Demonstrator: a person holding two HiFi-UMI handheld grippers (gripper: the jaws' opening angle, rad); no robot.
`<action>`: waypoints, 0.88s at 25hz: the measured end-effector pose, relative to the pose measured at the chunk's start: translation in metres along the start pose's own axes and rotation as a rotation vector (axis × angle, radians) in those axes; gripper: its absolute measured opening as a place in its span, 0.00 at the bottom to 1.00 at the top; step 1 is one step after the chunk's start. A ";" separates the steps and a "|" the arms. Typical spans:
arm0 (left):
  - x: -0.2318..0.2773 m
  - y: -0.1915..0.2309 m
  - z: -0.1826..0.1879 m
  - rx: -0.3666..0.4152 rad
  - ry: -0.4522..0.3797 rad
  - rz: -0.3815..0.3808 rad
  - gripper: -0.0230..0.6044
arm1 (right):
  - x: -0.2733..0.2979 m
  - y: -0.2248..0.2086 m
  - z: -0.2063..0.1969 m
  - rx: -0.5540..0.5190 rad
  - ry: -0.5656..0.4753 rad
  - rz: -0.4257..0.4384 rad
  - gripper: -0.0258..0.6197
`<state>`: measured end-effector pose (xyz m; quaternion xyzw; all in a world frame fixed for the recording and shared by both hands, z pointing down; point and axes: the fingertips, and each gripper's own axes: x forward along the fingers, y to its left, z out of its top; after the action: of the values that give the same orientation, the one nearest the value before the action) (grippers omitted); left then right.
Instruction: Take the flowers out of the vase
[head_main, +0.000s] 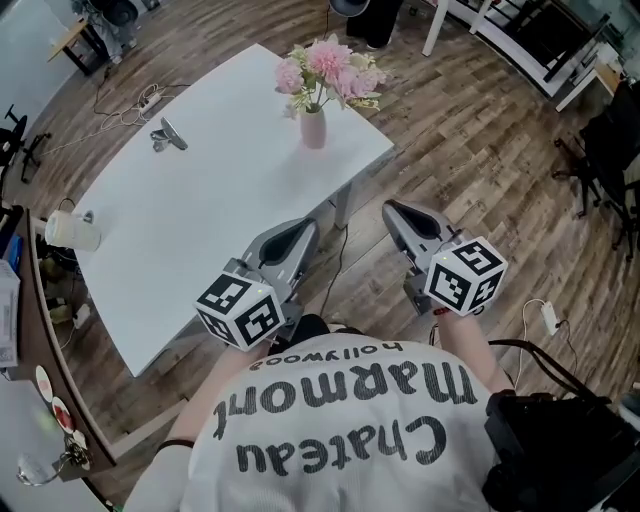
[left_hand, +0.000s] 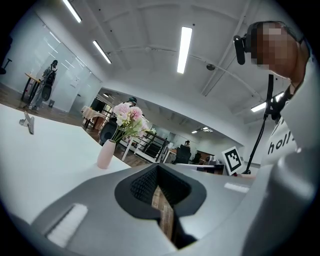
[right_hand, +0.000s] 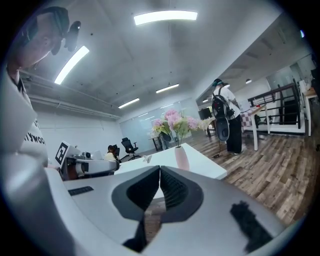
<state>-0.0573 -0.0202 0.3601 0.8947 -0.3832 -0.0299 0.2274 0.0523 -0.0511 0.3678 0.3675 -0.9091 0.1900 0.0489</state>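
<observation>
Head view: pink flowers (head_main: 328, 70) stand upright in a pale pink vase (head_main: 313, 128) near the far edge of the white table (head_main: 200, 220). L gripper (head_main: 303, 228) & R gripper (head_main: 395, 208) sit by the near edge, well apart from the vase, both w/ jaws together, nothing between. Small grey item (head_main: 168, 135), possibly a clip, lies left of the vase

The table (head_main: 200, 210) has a smooth, matt white top. At the right of the head view, the floor (head_main: 480, 150) is grained brown wood plank. The vase (head_main: 313, 130) looks matt pale pink, ceramic-like. The left gripper (head_main: 303, 227) and right gripper (head_main: 394, 207) have smooth grey plastic shells and ribbed black pads (left_hand: 142, 184). The shirt (head_main: 340, 430) is white printed cloth.
</observation>
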 end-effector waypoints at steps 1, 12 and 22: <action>0.001 0.001 0.001 0.001 -0.003 0.006 0.04 | 0.002 -0.001 0.000 0.000 0.002 0.005 0.07; 0.018 0.022 0.002 -0.019 -0.002 0.017 0.04 | 0.031 -0.003 0.005 -0.002 0.018 0.040 0.07; 0.056 0.055 0.016 -0.037 0.022 -0.014 0.04 | 0.067 -0.028 0.012 0.030 0.043 0.040 0.07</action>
<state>-0.0585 -0.0989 0.3764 0.8933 -0.3737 -0.0290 0.2480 0.0236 -0.1182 0.3807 0.3456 -0.9121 0.2126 0.0593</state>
